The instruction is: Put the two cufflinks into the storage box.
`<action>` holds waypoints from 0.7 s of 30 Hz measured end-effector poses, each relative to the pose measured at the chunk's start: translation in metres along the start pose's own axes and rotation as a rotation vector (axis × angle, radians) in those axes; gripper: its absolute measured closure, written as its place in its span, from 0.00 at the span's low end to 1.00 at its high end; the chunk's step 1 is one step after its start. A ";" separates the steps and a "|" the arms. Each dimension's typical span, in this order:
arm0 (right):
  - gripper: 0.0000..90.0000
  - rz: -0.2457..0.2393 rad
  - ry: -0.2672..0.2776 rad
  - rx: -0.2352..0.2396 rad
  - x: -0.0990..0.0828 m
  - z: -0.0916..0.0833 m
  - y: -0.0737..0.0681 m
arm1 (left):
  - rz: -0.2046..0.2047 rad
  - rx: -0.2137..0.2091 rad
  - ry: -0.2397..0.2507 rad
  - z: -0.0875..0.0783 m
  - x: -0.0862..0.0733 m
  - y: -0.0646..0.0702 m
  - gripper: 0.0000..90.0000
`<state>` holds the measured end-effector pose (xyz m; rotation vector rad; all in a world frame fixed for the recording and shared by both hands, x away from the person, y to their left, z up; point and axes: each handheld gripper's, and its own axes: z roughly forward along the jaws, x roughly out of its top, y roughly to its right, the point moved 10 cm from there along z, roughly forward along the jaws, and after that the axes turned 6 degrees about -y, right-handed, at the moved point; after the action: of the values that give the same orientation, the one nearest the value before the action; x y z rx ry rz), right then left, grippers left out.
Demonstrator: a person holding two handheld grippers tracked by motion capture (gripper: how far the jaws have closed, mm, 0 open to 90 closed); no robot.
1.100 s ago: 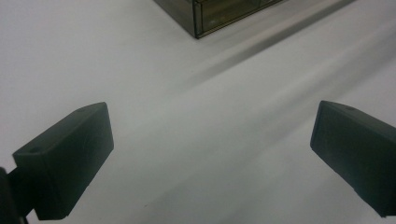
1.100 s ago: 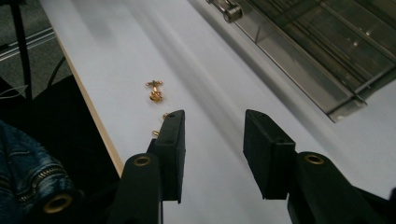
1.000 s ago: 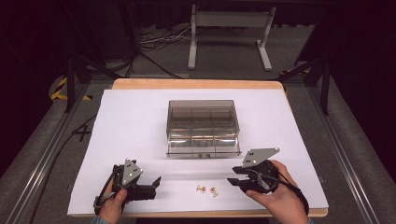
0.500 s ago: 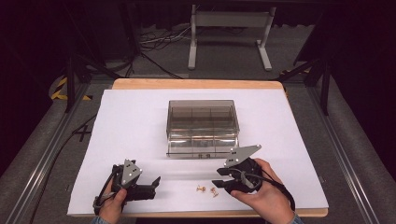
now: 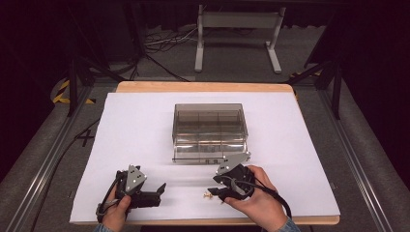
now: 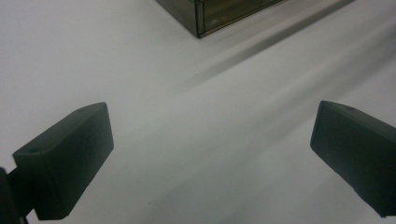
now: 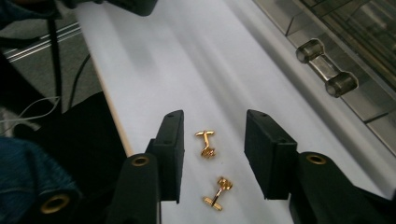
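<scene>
Two small gold cufflinks [image 5: 209, 195] lie on the white sheet [image 5: 145, 125] near the table's front edge. In the right gripper view, one cufflink [image 7: 206, 142] sits between the jaws of my right gripper [image 7: 213, 116] and the other cufflink [image 7: 217, 191] lies nearer the camera. The jaws stand apart and touch neither cufflink. In the high view my right gripper [image 5: 214, 190] points left, low over them. My left gripper [image 5: 159, 193] rests at the front left, and its jaws [image 6: 210, 112] stand wide over bare sheet.
A smoky clear compartment box [image 5: 209, 126] stands in the middle of the sheet, with its handle [image 7: 325, 70] facing the front. A corner of the box [image 6: 219, 11] shows ahead of the left gripper. A metal stand [image 5: 237, 34] is on the floor beyond the table.
My right gripper has moved left and slightly down, from right of the cufflinks to over them. The left gripper has stayed put.
</scene>
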<state>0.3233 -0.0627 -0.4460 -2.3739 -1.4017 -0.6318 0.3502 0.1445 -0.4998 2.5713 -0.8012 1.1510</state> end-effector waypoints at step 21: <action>0.68 -0.036 -0.112 0.028 -0.018 0.046 0.001 | 0.002 0.003 -0.011 0.001 -0.001 0.000 0.00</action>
<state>0.3261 -0.0546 -0.4949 -2.4005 -1.4920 -0.4907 0.3504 0.1443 -0.5013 2.5825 -0.8048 1.1400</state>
